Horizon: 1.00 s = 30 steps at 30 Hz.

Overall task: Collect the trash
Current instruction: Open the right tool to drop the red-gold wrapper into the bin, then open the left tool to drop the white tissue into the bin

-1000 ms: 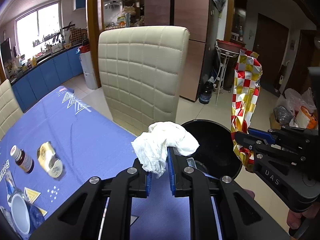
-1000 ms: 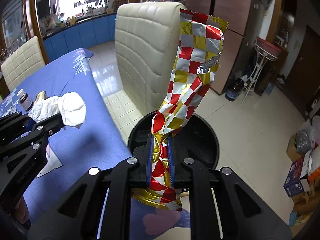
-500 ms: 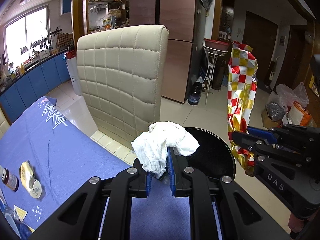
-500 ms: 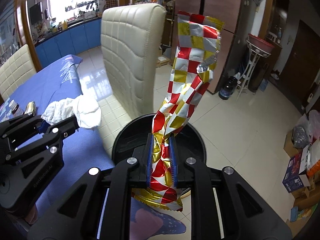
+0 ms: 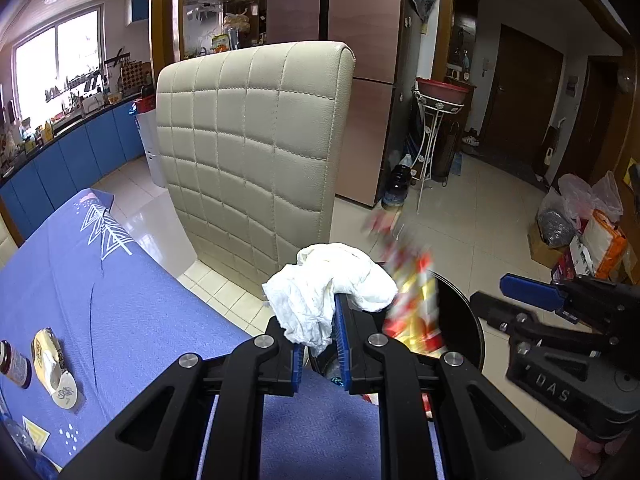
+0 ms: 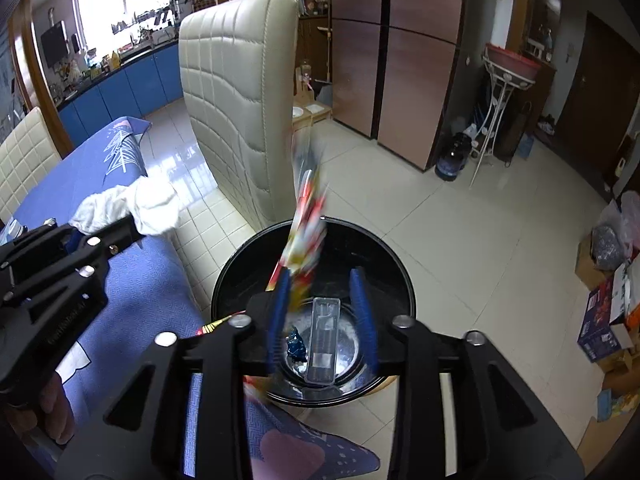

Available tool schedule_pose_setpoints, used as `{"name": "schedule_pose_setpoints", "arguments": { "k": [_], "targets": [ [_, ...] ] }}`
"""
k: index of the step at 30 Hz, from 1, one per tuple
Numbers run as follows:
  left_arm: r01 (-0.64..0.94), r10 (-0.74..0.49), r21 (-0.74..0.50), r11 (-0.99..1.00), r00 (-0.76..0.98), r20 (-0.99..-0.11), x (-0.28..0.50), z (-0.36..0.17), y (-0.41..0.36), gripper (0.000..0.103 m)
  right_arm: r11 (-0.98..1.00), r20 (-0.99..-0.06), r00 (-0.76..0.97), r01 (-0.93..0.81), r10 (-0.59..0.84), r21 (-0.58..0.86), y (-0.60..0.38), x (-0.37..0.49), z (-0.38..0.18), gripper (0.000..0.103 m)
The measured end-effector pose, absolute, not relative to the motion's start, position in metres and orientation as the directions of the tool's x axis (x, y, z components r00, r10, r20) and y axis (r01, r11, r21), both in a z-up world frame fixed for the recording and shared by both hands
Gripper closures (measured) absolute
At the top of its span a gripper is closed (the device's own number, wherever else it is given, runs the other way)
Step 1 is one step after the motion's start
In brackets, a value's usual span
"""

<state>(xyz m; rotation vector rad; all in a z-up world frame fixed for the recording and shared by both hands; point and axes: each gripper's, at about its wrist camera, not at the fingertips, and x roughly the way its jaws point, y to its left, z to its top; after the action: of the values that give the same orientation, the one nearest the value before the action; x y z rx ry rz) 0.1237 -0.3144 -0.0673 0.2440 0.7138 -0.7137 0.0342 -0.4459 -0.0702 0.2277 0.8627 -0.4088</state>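
The right gripper (image 6: 322, 312) is opening its jaws over the black bin (image 6: 400, 272). Between them the red-and-gold wrapper (image 6: 306, 216) is a blur, slanting beside the left pad with its lower end at the bin's mouth; I can't tell whether it touches that pad. Through the gap, a clear plastic piece (image 6: 324, 340) and a dark blue scrap (image 6: 296, 344) lie on the bin's bottom.

The left gripper (image 5: 318, 344) is clamped tight on a crumpled white tissue (image 5: 328, 288), which bulges above the pads, just beside the bin's edge (image 5: 468, 320) and the wrapper (image 5: 416, 304).

Behind stands a cream quilted chair (image 5: 256, 152). On the blue tablecloth (image 5: 120, 320) to the left lie a torn gold packet (image 5: 52, 364) and a small brown bottle (image 5: 12, 364).
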Motion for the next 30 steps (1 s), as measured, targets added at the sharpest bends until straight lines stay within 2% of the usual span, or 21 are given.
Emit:
{"name": "schedule_pose_setpoints", "arguments": {
  "k": [1,2,14,26,28,30],
  "targets": [
    [0.671,-0.513,-0.032,0.741,0.535,-0.671,0.124,-0.067,-0.314,0.089,0.895,-0.763,0.587,0.445,-0.270,0.026,-0.445,0.032,-0.069,0.031],
    [0.670,-0.514,-0.035,0.741,0.534,-0.672,0.125,-0.067,-0.314,0.089,0.894,-0.756,0.591,0.449,-0.281,0.019,-0.444,0.032,-0.069,0.030],
    [0.700,-0.536,-0.052,0.712,0.495,-0.684,0.124,-0.074,-0.327,0.089,0.866,-0.754,0.551,0.498,-0.357,-0.046,-0.455,0.029,-0.070,0.030],
    [0.727,-0.559,-0.063,0.683,0.465,-0.686,0.117,-0.076,-0.344,0.088,0.842,-0.746,0.546,0.539,-0.382,-0.036,-0.473,0.019,-0.066,0.030],
    [0.734,-0.565,-0.074,0.675,0.448,-0.693,0.119,-0.077,-0.346,0.086,0.839,-0.744,0.547,0.543,-0.385,-0.035,-0.473,0.018,-0.066,0.030],
    [0.740,-0.570,-0.081,0.667,0.438,-0.695,0.119,-0.077,-0.349,0.068,0.836,-0.742,0.547,0.547,-0.387,-0.033,-0.475,0.016,-0.065,0.030]
  ]
}}
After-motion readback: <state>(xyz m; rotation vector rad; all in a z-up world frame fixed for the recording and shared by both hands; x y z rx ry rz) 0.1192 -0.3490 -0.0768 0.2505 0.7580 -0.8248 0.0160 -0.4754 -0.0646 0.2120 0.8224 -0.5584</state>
